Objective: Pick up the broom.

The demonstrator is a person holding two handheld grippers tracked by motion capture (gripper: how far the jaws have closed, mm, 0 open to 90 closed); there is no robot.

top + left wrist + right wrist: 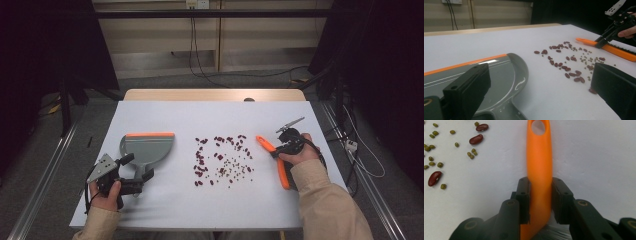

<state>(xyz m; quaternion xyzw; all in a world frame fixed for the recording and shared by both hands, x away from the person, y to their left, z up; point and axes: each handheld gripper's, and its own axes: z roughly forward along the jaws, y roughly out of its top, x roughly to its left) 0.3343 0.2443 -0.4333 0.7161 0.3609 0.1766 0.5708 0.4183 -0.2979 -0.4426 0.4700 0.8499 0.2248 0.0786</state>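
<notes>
Right gripper [540, 202]: clamped on orange brush handle [539, 170], near desk's right edge.
Left gripper [131, 176]: jaws wide, empty, beside grey dustpan [146, 148].
Beans [222, 160]: scattered mid-desk.
Advice: confirm square grip before lifting.

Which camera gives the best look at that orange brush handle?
The right gripper view: the orange brush handle runs up close between the right tongs. The high view shows it small at the right; the left gripper view shows it far off.
</notes>
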